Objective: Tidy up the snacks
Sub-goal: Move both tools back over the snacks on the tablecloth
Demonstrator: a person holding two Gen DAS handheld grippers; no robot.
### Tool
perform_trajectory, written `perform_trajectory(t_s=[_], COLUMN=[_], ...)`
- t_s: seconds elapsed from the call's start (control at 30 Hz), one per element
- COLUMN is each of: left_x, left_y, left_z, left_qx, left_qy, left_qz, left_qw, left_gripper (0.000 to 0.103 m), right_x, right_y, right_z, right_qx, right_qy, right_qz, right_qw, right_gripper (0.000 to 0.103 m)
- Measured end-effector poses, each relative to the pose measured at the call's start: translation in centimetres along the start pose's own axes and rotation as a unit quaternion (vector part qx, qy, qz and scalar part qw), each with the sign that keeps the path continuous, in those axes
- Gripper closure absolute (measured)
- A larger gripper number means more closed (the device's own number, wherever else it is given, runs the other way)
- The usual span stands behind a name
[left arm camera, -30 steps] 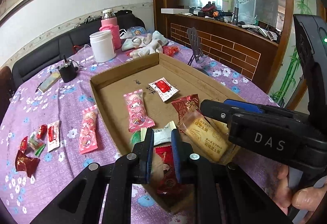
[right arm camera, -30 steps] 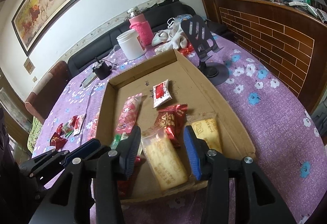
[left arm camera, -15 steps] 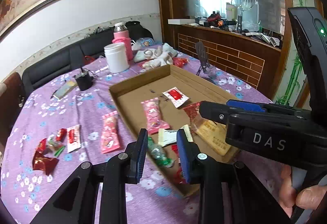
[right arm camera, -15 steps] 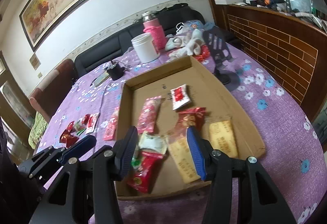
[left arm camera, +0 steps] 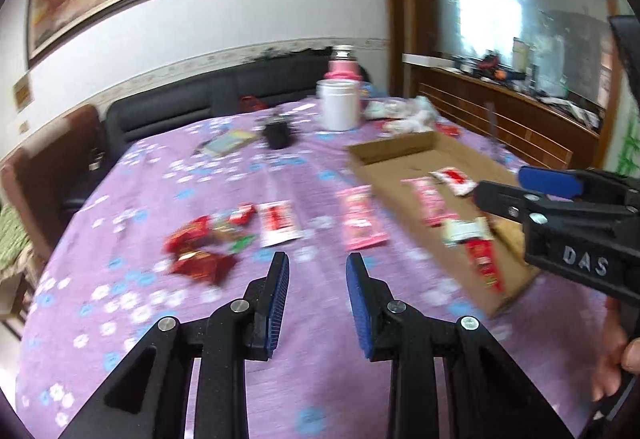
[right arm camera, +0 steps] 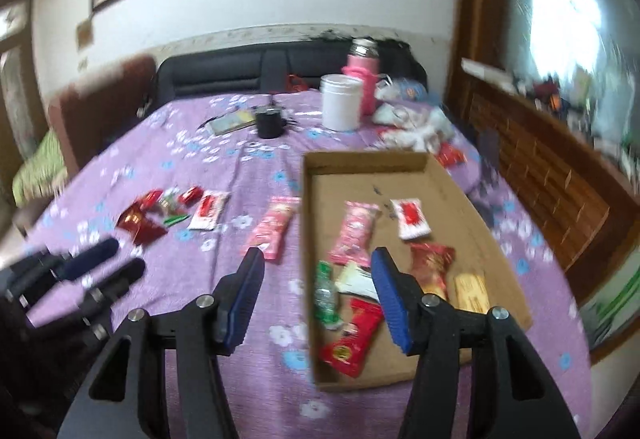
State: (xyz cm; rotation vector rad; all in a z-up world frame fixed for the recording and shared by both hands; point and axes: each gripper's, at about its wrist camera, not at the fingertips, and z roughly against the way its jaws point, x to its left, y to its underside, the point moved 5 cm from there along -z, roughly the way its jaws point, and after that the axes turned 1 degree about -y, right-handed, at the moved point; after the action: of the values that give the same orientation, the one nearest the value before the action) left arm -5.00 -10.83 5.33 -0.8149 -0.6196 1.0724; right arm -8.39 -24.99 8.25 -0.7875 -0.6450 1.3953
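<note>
Both grippers are empty right now: the left gripper (left arm camera: 317, 273) has its fingers a bit apart, while the right gripper (right arm camera: 318, 271) has just been opening wider. The loose snacks, a pink packet (left arm camera: 360, 219), a white-and-red packet (left arm camera: 279, 223) and red candies (left arm camera: 200, 251), lie on the purple surface (left arm camera: 200, 179) left of the cardboard tray (left arm camera: 394, 151). They're just past the left fingers, so that hand's nearer, and the pink one's long axis runs near-to-far.

A cardboard tray (right arm camera: 448, 175) lies on the table (right arm camera: 240, 175), right of the middle, with several snack packets (right arm camera: 354, 235) inside it. Just left of the tray one long packet (right arm camera: 274, 227) lies on the cloth, and further left sits a cluster of small wrapped snacks (right arm camera: 168, 211). Behind the tray stand a jar (right arm camera: 340, 101) and, just behind it, a flask (right arm camera: 365, 79), with a small cup (right arm camera: 270, 123) to their left.
</note>
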Motion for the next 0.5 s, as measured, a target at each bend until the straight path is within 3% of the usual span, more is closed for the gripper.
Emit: perform_trajectory(t_s=[0.33,0.5], left_x=[7.5,10.7], left_y=[3.5,4.5], left_z=[-0.1,-0.8], left_qx=[0.015,0.035], left_qy=[-0.040,-0.024], left_qz=[0.056,0.114], left_qw=[0.9975,0.9926], left_gripper=[0.070,0.070], right_x=[8.5,10.9], right_y=[-0.1,0.1], right_z=[-0.5,-1.1], right_qx=[-0.005,0.002], right_qy=[0.014,0.014], right_qz=[0.108,0.132], right_qw=[0.994,0.991], right_gripper=[0.045,0.044])
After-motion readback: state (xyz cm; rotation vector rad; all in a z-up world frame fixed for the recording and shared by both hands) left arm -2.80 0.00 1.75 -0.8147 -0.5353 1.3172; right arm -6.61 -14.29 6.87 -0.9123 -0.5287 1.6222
